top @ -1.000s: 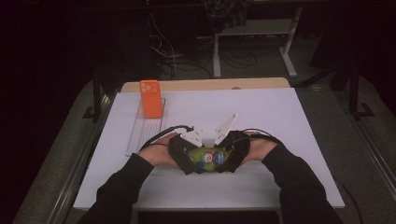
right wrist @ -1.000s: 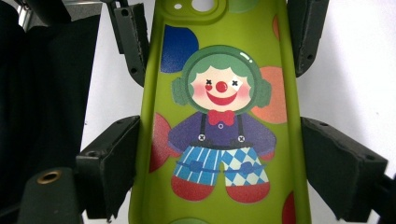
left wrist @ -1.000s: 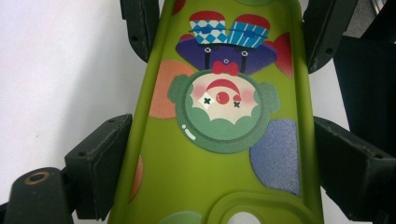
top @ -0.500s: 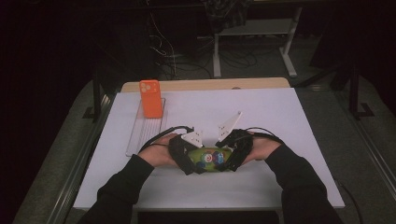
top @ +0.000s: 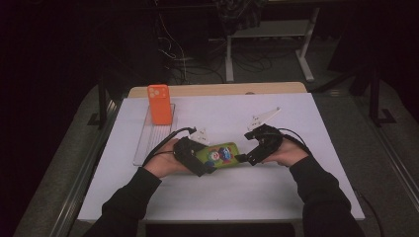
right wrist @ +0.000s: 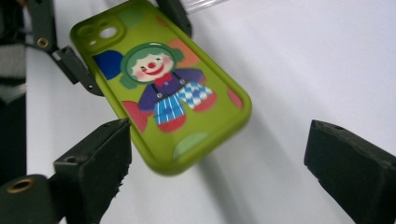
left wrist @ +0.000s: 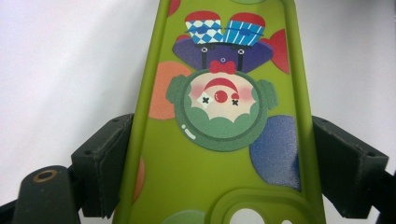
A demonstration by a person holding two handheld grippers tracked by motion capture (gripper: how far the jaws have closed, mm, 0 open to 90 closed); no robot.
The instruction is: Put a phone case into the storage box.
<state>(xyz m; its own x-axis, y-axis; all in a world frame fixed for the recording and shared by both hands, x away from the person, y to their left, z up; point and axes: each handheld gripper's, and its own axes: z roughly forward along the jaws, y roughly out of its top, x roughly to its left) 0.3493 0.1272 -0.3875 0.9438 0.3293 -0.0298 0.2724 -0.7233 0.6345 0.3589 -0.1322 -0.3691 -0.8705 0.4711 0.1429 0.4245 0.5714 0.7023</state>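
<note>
White surface | left gripper jaws clamp green phone case | right gripper jaws just opened, released, empty | next: left alone places case.

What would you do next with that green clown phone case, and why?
Probably carry it toward the orange case on the clear tray. The left gripper clamps the green clown case by its long edges, while the right gripper has just been opening, its jaws now clear of it.
</note>
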